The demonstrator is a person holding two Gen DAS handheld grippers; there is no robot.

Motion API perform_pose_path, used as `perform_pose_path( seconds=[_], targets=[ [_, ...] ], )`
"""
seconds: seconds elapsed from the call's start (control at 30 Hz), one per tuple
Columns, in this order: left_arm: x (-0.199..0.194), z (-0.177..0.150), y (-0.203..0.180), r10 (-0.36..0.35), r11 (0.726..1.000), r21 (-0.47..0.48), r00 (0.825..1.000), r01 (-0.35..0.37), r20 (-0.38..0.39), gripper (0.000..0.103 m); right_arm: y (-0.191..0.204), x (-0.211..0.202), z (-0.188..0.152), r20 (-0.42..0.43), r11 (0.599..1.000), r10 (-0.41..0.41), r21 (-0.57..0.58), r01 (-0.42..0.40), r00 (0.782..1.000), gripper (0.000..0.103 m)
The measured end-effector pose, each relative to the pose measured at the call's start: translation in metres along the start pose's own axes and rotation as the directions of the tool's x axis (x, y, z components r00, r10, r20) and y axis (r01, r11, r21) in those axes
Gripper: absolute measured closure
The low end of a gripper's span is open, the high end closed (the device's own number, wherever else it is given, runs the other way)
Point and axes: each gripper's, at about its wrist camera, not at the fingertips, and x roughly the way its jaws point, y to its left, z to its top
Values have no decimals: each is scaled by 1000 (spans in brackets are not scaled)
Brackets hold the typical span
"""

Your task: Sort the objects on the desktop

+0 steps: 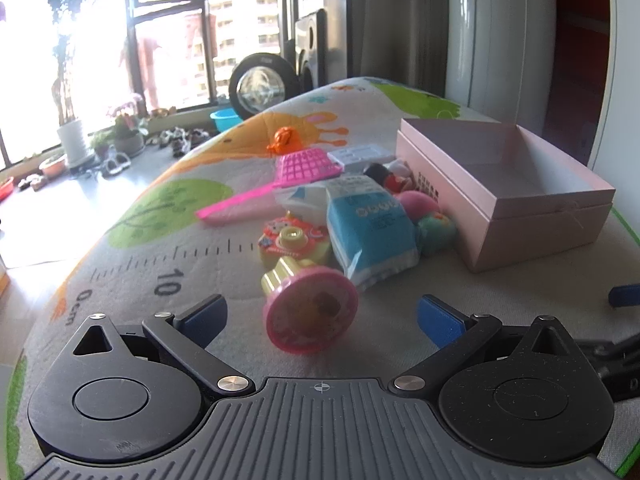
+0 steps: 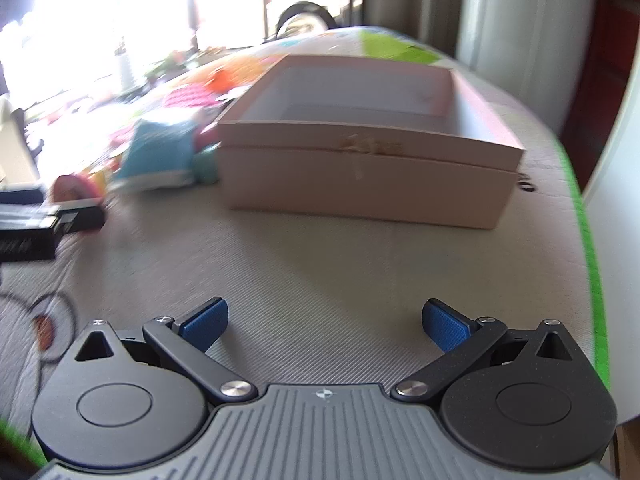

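Note:
A pile of toys lies on a printed play mat [image 1: 168, 248]. A pink round toy with a yellow knob [image 1: 310, 312] lies nearest, just ahead of my open left gripper [image 1: 320, 318], between its blue pads without touching. Behind it are a yellow toy camera [image 1: 294, 242], a blue and white pouch [image 1: 370, 228], a pink swatter [image 1: 304, 170] and an orange toy [image 1: 286, 140]. An open, empty pink box [image 1: 508, 188] stands to the right. My right gripper [image 2: 324, 326] is open and empty, facing the box [image 2: 372, 160] from a short distance.
The left gripper's black body [image 2: 36, 224] shows at the left of the right wrist view. The mat's green edge [image 2: 592, 280] runs along the right. Beyond the mat are a window, potted plants [image 1: 72, 136] and a blue basin [image 1: 226, 118] on the floor.

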Motion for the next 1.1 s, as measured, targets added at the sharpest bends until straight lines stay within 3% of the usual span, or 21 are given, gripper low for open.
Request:
perform_pose_path(
  seconds=[0.1,0.27,0.4,0.53,0.63,0.73,0.8,0.83,1.0,1.1],
  targets=[
    [3,6,4,23,1000,0,1000,-23,4,0,5,-17,4,4,994,88,-63,-87,996,0],
    [14,5,10,27,1000,-11,999,-27,-36,0,29,-48,27,127,970,71,-239,-40,989,0],
    [20,-1,17,22,999,-22,999,-23,-43,0,43,-55,72,163,963,77,-266,-31,984,0],
    [17,-6,36,10,996,-86,999,-7,31,0,54,-46,143,184,973,127,-213,-87,975,0],
    [15,-8,53,14,987,-161,995,1,97,0,64,-14,207,129,978,186,-119,-171,974,0],
    [17,-11,69,-17,970,-241,992,47,127,0,80,46,263,34,974,227,-11,-227,973,0],
    [16,-13,77,-51,955,-282,988,90,144,0,99,95,287,-5,982,188,-5,-188,982,4],
    [15,-13,79,-64,949,-296,986,109,156,0,108,118,297,-15,988,156,-18,-157,988,14],
    [15,-14,79,-110,944,-292,980,155,164,0,141,223,323,-83,998,38,-52,-43,996,35],
    [14,-15,75,-121,948,-271,978,165,173,0,147,260,330,-112,999,44,-9,-46,993,42]
  ],
)
